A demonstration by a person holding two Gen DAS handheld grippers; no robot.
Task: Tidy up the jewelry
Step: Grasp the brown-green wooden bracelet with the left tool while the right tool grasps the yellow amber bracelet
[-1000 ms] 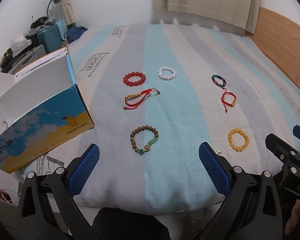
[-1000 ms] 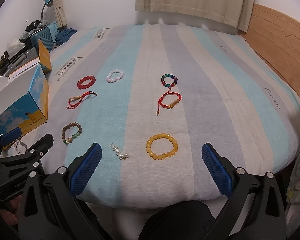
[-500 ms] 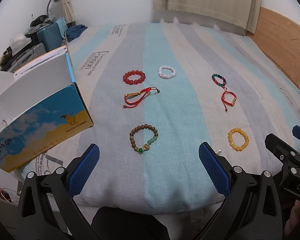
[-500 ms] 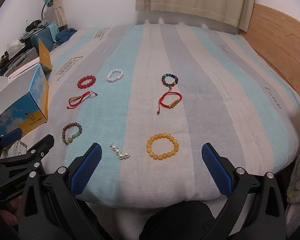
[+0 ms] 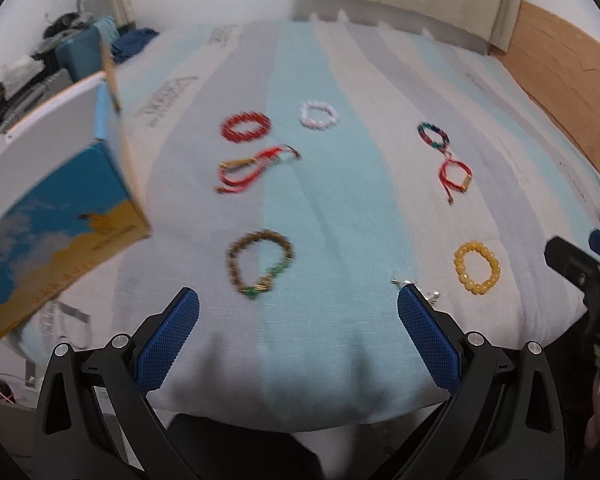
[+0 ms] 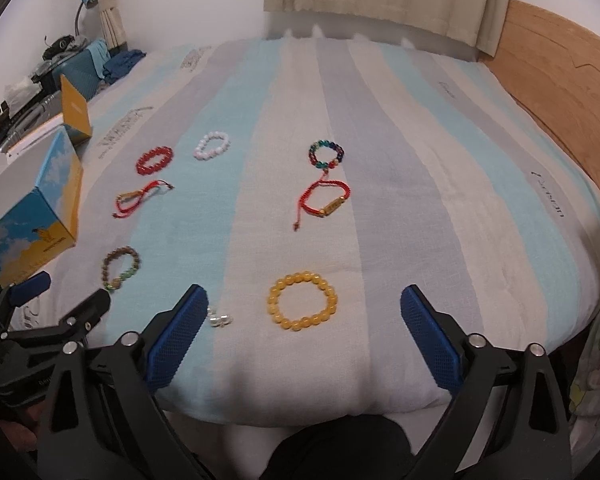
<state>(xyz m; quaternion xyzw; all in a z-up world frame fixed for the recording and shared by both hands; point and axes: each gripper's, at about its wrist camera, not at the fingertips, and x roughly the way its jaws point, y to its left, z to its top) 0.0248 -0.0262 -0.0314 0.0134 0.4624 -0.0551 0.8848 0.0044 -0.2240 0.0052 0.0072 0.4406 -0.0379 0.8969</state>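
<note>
Several bracelets lie on the striped bed. A brown bead bracelet (image 5: 260,264) lies just ahead of my open, empty left gripper (image 5: 296,312). A yellow bead bracelet (image 6: 302,301) lies between the fingers of my open, empty right gripper (image 6: 304,312). A short pearl piece (image 6: 220,319) sits by the right gripper's left finger. Farther off lie a red bead bracelet (image 6: 154,160), a white one (image 6: 212,146), a multicoloured one (image 6: 326,154) and two red cord bracelets (image 6: 140,198) (image 6: 326,202).
An open blue and yellow cardboard box (image 5: 56,216) stands on the bed's left side. A wooden headboard (image 6: 560,80) runs along the right. Clutter and a lamp (image 6: 86,0) sit beyond the left edge. The bed's front edge is just under both grippers.
Both grippers have moved forward and slightly right over the bed. The left wrist view is now motion-blurred. No bracelet has moved.
</note>
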